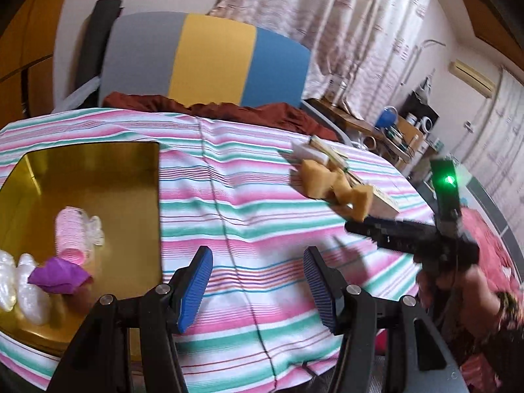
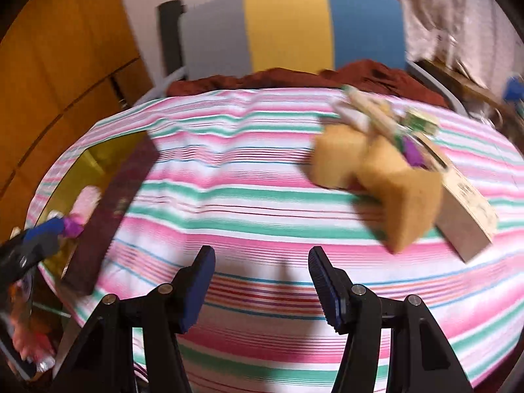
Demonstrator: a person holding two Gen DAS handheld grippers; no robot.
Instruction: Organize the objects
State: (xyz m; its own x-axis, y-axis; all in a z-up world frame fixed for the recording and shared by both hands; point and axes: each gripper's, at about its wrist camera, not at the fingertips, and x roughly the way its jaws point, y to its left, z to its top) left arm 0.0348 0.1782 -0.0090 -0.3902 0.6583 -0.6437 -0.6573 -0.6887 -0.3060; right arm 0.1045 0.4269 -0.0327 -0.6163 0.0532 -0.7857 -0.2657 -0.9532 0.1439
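My left gripper point(image 1: 258, 281) stands open over the striped cloth, with nothing between its blue pads. To its left is a gold tray point(image 1: 131, 170) holding a pink curler point(image 1: 70, 235), a purple piece point(image 1: 57, 276) and pearly white pieces point(image 1: 26, 281). My right gripper point(image 2: 262, 281) is also open and empty above the cloth. Ahead of it to the right lie yellow sponges point(image 2: 376, 177) against a wooden box point(image 2: 465, 216) with small items on it. In the left wrist view the right gripper point(image 1: 353, 227) reaches in just below the sponges point(image 1: 327, 183).
A pink, green and white striped cloth point(image 1: 245, 196) covers the round table. Behind it stand a chair with a grey, yellow and blue back point(image 1: 213, 59) and a heap of red-brown fabric point(image 1: 229, 108). Shelves and clutter stand at far right point(image 1: 409, 127).
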